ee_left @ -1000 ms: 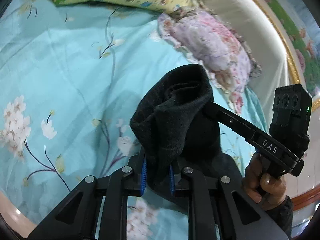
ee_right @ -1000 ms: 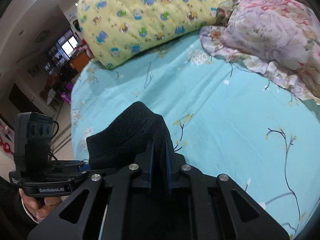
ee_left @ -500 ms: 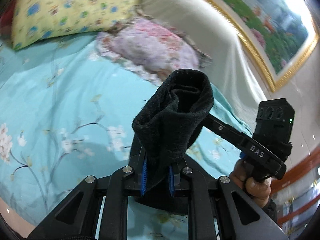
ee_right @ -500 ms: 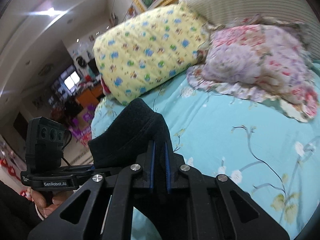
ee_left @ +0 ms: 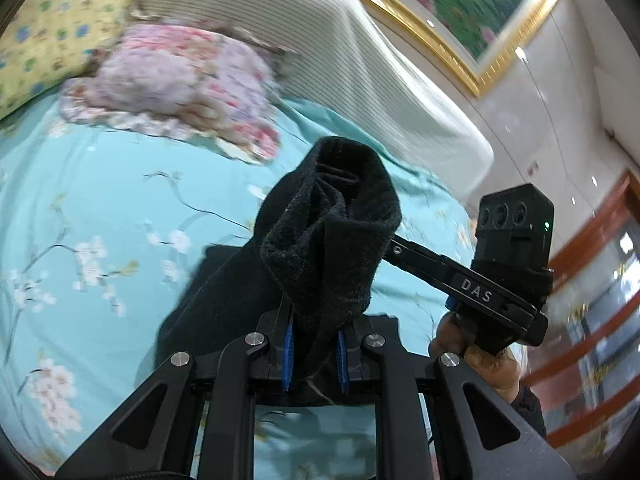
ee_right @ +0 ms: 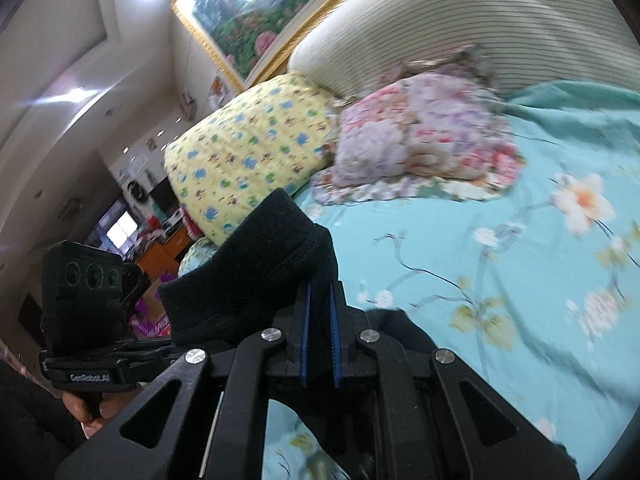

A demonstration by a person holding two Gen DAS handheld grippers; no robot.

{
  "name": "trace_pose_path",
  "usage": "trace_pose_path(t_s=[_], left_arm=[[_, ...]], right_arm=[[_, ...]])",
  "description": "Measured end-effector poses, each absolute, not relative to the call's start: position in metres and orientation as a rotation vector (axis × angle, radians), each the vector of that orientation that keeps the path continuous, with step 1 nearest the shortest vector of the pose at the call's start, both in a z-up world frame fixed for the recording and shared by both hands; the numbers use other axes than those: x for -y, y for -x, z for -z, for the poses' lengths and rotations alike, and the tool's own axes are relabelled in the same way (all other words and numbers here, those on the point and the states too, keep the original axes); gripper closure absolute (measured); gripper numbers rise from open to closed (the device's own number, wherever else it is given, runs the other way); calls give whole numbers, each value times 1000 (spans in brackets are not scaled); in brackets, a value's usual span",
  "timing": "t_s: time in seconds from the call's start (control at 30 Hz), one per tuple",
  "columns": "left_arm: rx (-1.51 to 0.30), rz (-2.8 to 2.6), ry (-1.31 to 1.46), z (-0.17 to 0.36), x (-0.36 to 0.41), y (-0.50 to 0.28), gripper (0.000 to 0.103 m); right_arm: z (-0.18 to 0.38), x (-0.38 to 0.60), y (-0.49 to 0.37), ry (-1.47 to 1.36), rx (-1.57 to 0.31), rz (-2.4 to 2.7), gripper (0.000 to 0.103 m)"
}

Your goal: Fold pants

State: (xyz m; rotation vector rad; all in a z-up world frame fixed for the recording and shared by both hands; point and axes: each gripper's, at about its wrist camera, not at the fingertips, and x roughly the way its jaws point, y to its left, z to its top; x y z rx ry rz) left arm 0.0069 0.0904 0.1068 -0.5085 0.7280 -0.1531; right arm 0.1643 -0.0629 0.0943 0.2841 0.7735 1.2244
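1. Over the last second, both wrist views were tilted upward: the headboard [ee_left: 360, 64] and framed painting [ee_left: 460, 4] were brought into sight where mostly bedsheet [ee_left: 100, 200] had been seen before. From this, a lift of the garment off the bed was judged to be under way.
2. The left gripper [ee_left: 314, 350] was pressed onto a bunched edge of the black pants [ee_left: 332, 240], with fabric pinched between its blue pads [ee_left: 287, 354].
3. The right gripper [ee_right: 319, 336] was likewise clamped on a flatter band of the pants, which was held raised above the sheet.
4. The rest of the pants was seen hanging below, near the sheet.
5. No containers were visible; only 2 pillows [ee_right: 420, 148] lay by the headboard.
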Motion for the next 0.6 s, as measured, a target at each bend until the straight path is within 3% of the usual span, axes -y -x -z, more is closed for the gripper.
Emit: trace_pose_path(t_s=[0.6], left_arm=[[-860, 244, 395, -52, 3, -37, 87]], right_arm=[[-12, 164, -174, -466, -866, -1057, 93]])
